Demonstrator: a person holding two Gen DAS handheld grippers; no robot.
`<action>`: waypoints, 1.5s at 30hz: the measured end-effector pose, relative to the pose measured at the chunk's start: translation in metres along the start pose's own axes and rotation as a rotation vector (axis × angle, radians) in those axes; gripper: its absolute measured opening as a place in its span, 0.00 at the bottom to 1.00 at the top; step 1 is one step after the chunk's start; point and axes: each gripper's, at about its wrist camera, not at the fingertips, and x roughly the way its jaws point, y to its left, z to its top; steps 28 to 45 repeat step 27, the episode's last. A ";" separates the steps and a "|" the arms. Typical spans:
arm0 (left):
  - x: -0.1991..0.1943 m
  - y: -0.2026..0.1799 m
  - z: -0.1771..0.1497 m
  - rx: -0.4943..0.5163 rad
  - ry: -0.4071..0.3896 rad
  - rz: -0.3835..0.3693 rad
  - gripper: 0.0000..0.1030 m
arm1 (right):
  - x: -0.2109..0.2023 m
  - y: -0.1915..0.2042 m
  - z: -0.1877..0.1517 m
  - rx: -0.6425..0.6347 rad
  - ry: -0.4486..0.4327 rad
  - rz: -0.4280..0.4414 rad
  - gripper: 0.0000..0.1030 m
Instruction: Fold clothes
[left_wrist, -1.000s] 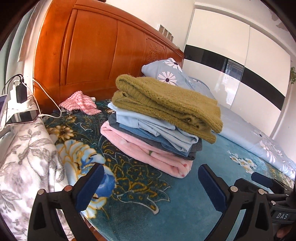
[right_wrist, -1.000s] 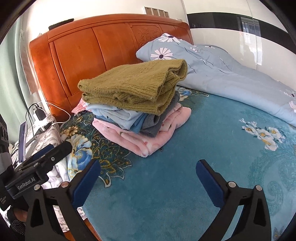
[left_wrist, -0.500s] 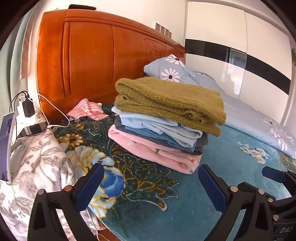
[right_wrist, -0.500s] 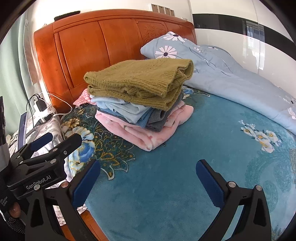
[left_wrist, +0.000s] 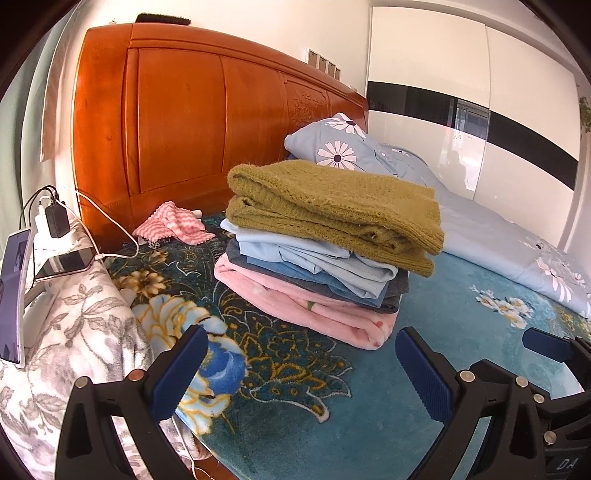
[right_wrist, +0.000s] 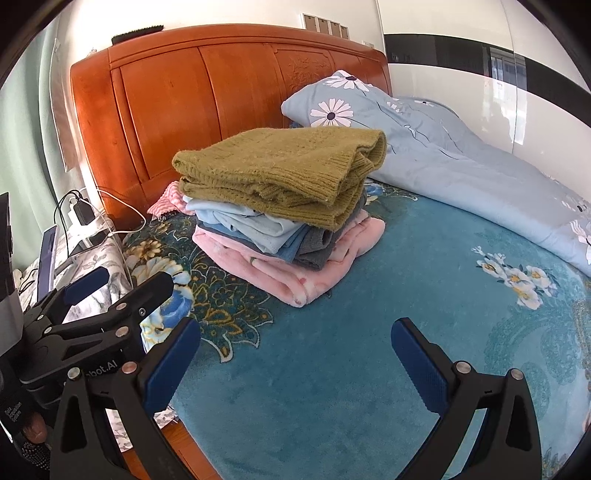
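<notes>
Behind folded stack (left_wrist: 325, 240), headboard (left_wrist: 207, 122), duvet (right_wrist: 461, 155), both claws (left_wrist: 301, 363) (right_wrist: 295, 349) spread, empty.

Olive knit sweater (left_wrist: 332, 206) tops pale-blue, denim-blue, grey and pink clothes; teal floral blanket (right_wrist: 369, 369) under the blue-padded fingers (right_wrist: 417, 362).

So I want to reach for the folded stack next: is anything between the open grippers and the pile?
Nothing visible. Only bare teal bedspread lies between the right gripper and the stack of folded clothes; the same holds for the left gripper. Both are open and empty.
</notes>
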 end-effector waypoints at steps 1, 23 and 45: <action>-0.001 0.000 0.000 0.000 -0.002 0.002 1.00 | -0.001 0.001 0.000 -0.002 -0.003 -0.002 1.00; 0.003 -0.005 0.003 0.001 0.003 0.014 1.00 | -0.001 -0.003 0.001 0.023 -0.001 -0.022 1.00; 0.003 -0.005 0.004 -0.001 0.002 0.019 1.00 | -0.002 -0.003 0.001 0.026 -0.001 -0.023 1.00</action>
